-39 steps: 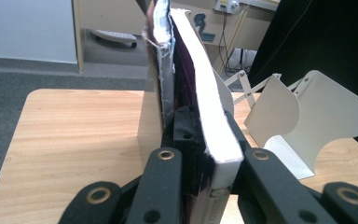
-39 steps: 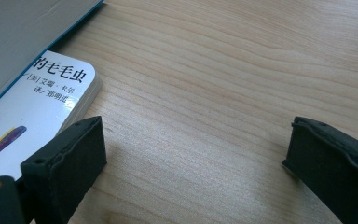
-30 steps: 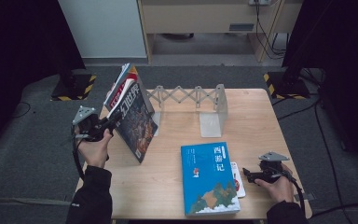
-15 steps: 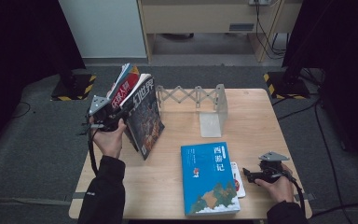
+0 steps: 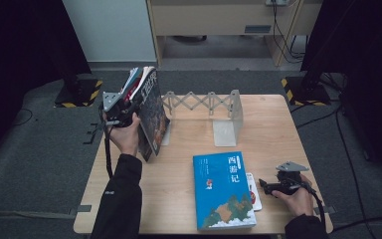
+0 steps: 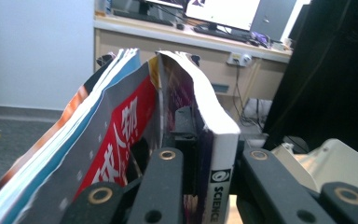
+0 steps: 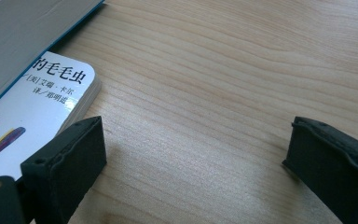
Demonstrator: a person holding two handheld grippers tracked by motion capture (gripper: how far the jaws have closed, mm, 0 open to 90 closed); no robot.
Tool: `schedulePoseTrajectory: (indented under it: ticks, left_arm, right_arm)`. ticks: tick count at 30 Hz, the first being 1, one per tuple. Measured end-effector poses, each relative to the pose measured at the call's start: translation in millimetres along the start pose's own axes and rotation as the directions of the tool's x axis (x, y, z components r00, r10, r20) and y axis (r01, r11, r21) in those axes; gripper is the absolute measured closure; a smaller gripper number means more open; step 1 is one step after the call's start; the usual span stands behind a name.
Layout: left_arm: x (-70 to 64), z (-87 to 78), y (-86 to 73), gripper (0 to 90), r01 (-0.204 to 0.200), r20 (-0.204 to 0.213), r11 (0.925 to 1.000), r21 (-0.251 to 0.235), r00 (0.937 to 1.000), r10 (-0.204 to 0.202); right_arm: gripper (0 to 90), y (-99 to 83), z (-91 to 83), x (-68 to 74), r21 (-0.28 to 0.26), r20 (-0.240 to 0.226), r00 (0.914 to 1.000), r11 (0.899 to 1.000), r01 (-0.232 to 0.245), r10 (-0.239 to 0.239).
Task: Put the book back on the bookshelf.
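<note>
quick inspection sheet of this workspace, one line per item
surface: wooden table, bare around the things.
job's things: dark book tilted among leaning books at the expanding book rack.
clutter: blue book lying flat, overlapping a small white book.
grippers: left hand-held gripper clamps the dark book; right hand-held gripper open, resting on the table.
cables: one trails from each.
surroundings: grey floor, desk behind.

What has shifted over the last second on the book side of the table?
The left gripper moved from the table's left edge toward the rack, tipping the dark-covered book up against the leaning books, its jaws either side of it. The right gripper, blue book and metal folding rack stayed put.
</note>
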State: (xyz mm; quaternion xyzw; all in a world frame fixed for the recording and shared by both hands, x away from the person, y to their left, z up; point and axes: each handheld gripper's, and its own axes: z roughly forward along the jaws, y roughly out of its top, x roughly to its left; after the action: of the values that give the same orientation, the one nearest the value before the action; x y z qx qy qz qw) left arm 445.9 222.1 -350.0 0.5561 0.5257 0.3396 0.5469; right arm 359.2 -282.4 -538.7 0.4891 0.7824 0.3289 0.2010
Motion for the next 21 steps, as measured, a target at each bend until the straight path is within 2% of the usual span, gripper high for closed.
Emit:
schedulePoseTrajectory:
  ticks: [5, 9, 16, 21]
  left_arm:
    - [-2.2, 9.0, -5.0, 82.3, -0.013, -0.030, 0.9996, -0.023, 0.9995, 0.013]
    - [1.7, 11.7, -13.3, 82.3, 0.000, -0.046, 0.9995, -0.033, 0.9989, -0.002]
    - [8.4, 6.0, -18.8, 82.1, -0.039, -0.071, 0.9985, -0.039, 0.9968, 0.036]
    - [13.6, 2.6, -25.0, 81.9, -0.039, -0.078, 0.9989, -0.024, 0.9962, 0.037]
  right_arm:
    - [4.9, 0.0, -0.1, -0.1, 0.001, -0.001, 1.0000, 1.000, 0.000, 0.000]
    - [4.9, 0.0, 0.1, -0.4, -0.002, -0.002, 1.0000, 1.000, 0.003, -0.003]
    - [4.9, 0.1, 0.3, -0.4, 0.000, -0.001, 1.0000, 1.000, 0.005, -0.005]
    - [4.9, 0.1, 0.3, -0.2, 0.000, 0.000, 1.0000, 1.000, 0.003, -0.003]
